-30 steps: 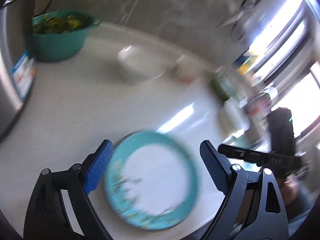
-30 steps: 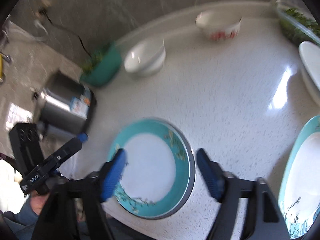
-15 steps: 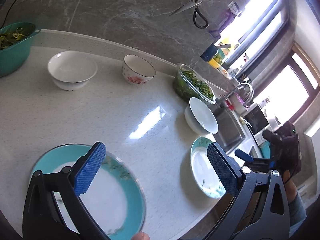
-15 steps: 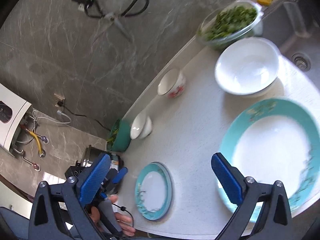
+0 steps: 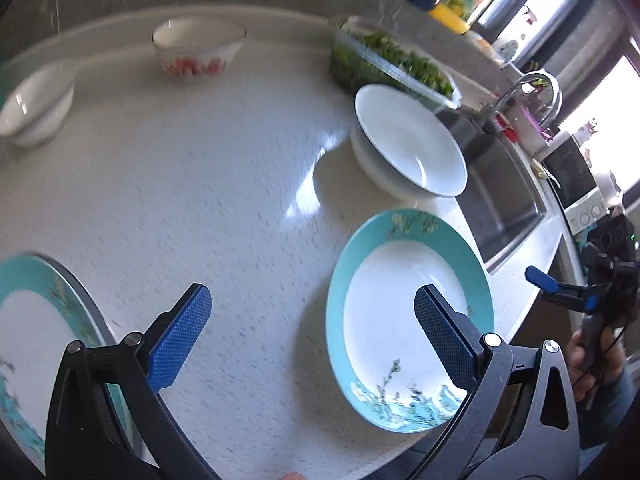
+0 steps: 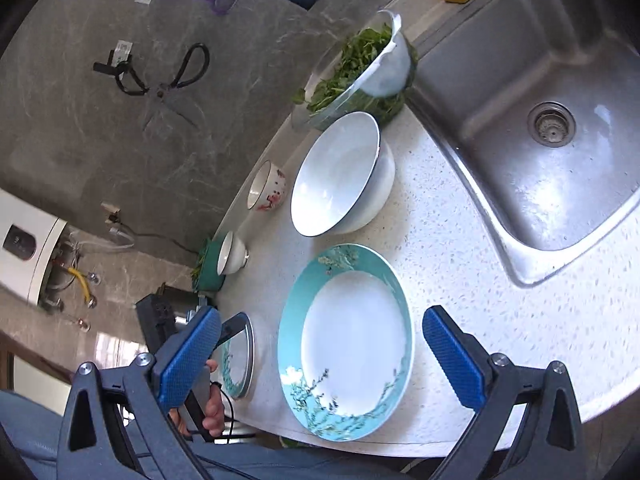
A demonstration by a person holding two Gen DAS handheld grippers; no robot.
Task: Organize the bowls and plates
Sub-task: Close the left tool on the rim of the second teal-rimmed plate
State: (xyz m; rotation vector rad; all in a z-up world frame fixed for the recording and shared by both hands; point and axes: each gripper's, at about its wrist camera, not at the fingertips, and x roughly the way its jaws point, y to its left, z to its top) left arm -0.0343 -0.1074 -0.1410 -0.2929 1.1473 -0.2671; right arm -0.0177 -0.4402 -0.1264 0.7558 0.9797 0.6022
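1. The left hand-held gripper (image 5: 312, 332) is held spread wide over the table (image 5: 200, 184); nothing is gripped.
2. The right hand-held gripper (image 6: 320, 360) is likewise spread, straddling a teal-rimmed plate (image 6: 346, 342) without contact.
3. That plate lies flat, face up, near the table's front edge.
4. A large white bowl (image 6: 340, 182) stands upright just behind it.
5. A second teal plate (image 5: 32, 344) lies flat, well apart.

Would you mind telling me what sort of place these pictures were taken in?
Most likely a home kitchen: a stainless sink set into a speckled countertop, scissors hanging on the stone wall, and a bowl of greens.
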